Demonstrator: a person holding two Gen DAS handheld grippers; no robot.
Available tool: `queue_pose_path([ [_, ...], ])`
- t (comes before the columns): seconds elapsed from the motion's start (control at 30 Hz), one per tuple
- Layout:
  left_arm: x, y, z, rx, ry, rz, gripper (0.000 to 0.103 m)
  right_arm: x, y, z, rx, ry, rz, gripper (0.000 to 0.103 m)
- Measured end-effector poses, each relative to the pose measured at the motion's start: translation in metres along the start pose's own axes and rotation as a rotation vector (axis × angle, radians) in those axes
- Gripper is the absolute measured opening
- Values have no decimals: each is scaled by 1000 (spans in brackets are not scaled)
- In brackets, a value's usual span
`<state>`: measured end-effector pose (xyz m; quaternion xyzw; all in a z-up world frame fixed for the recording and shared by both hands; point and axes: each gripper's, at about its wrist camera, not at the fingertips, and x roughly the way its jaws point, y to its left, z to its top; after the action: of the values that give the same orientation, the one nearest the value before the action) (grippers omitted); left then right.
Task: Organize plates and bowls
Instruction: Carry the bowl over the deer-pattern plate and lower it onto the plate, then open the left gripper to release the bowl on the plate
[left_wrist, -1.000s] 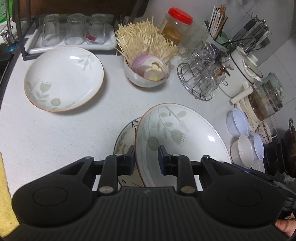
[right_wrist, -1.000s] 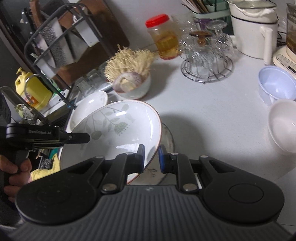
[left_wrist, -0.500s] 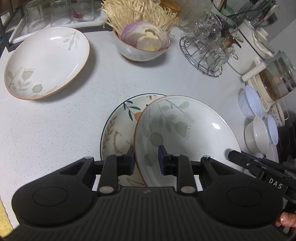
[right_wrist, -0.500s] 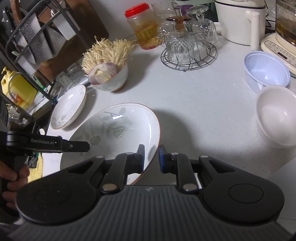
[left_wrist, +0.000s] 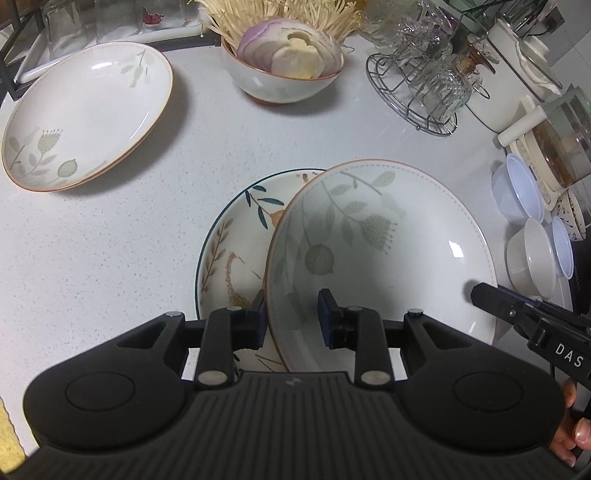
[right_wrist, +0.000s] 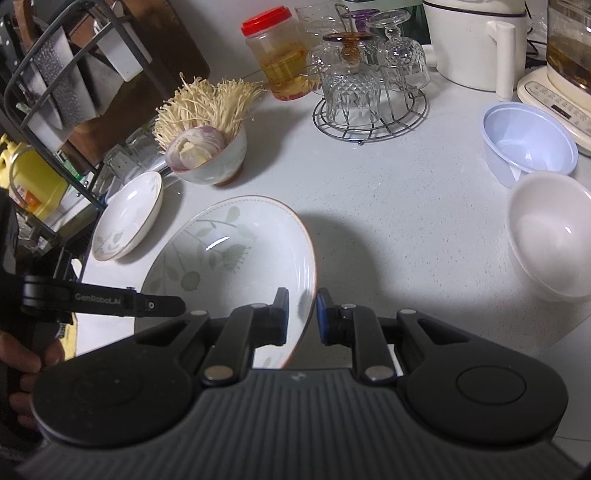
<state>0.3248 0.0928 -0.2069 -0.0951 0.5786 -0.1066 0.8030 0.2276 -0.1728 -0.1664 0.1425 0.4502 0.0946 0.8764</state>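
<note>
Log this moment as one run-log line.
left gripper: opening, rim between jaws | right gripper: shut on green-leaf plate | plate over blue-rimmed plate

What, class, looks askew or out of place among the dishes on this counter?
The brown-rimmed leaf plate sits off-centre on the blue-rimmed plate, overhanging its right side instead of nesting squarely. The left gripper has the plate's rim between its opening jaws; the right gripper grips the opposite rim. Nothing looks spilled or broken.
</note>
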Motion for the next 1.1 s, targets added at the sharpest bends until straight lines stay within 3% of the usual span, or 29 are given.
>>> queue_pose_path([
  [0.63, 5, 11, -2, -38, 65, 32, 35, 16, 8, 3, 6, 2, -30, 7],
  [1.1, -18, 21, 1, -113, 14, 43, 40, 36, 14, 6, 4, 58, -13, 8],
])
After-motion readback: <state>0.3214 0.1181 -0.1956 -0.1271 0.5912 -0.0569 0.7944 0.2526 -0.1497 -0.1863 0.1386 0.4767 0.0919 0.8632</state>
